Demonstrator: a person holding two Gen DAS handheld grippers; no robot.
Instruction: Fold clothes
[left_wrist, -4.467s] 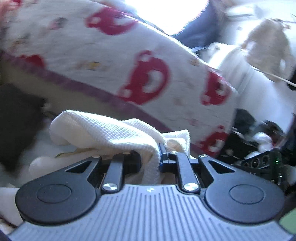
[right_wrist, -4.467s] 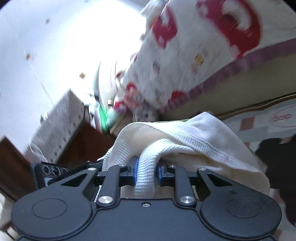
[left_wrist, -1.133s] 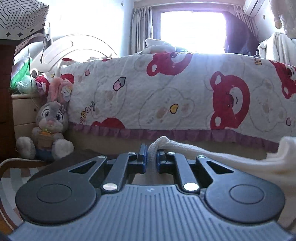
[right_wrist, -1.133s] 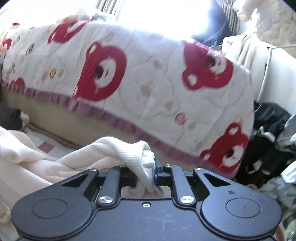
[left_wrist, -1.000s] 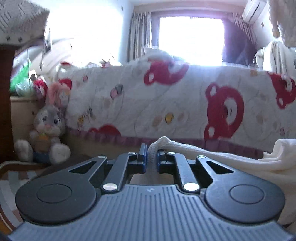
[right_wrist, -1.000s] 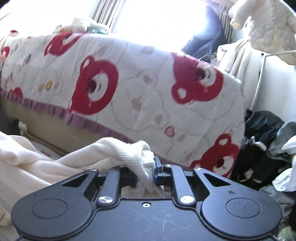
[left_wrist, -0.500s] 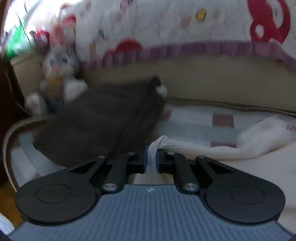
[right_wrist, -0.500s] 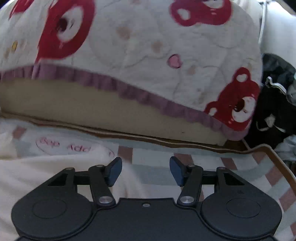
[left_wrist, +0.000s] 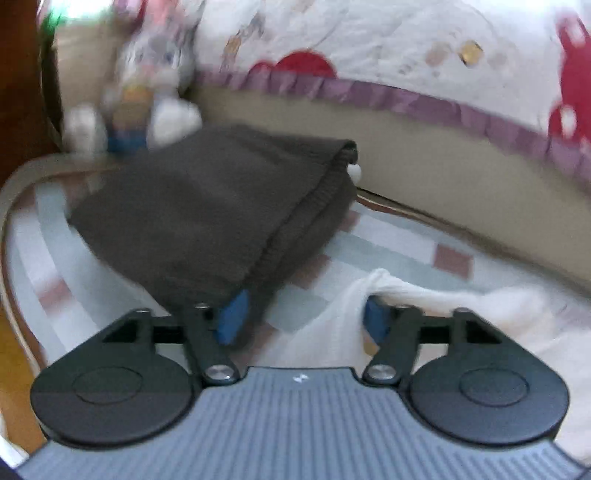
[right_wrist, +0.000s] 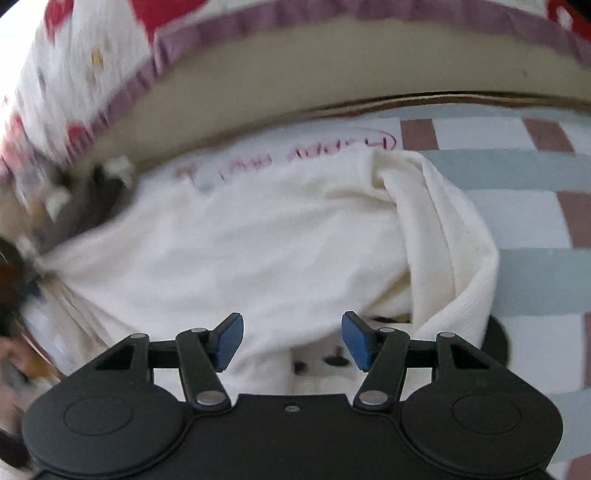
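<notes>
On the checked rug (right_wrist: 524, 229) lies the cream garment (right_wrist: 280, 236). The left tongs (left_wrist: 301, 319) are opening, cloth draped against one pad. The right tongs (right_wrist: 291, 341) stand wide, gripping nothing.

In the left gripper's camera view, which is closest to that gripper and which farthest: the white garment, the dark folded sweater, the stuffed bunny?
1. White garment: by the right finger, between the opening jaws of the left gripper.
2. Dark folded sweater: ahead, left.
3. Stuffed bunny: far upper left, blurred.

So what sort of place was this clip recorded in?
Most likely a bedroom floor beside a bed. A white quilt with red bear prints and a purple frill hangs over a beige bed base, a blurred plush rabbit toy sits alongside, and a pastel checked play mat covers the floor.
</notes>
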